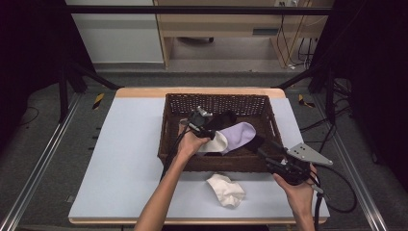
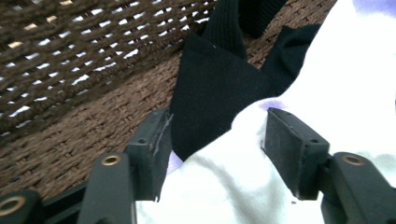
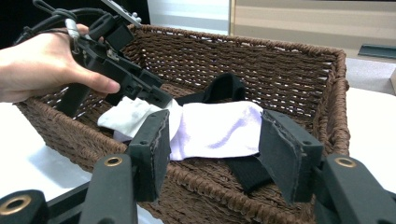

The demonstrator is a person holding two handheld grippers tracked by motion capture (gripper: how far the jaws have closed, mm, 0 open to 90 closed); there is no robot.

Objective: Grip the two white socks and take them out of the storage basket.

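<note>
The left tongs (image 1: 208,133) reach into the basket (image 1: 172,126), spread wide around the white sock (image 2: 261,177), not squeezing it. The right tongs (image 1: 263,152) wait spread apart, holding nothing, by the basket's front edge.

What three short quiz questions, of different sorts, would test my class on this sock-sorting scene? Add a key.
1. True or false: the left gripper reaches into the wicker basket.
2. Which sock lies outside the basket on the table: A black, B lilac, C white?
3. Fill in: the right gripper hovers at the basket's near ____ corner.

Key: 1 true. 2 C, the white sock. 3 right, jaws open, empty.
</note>
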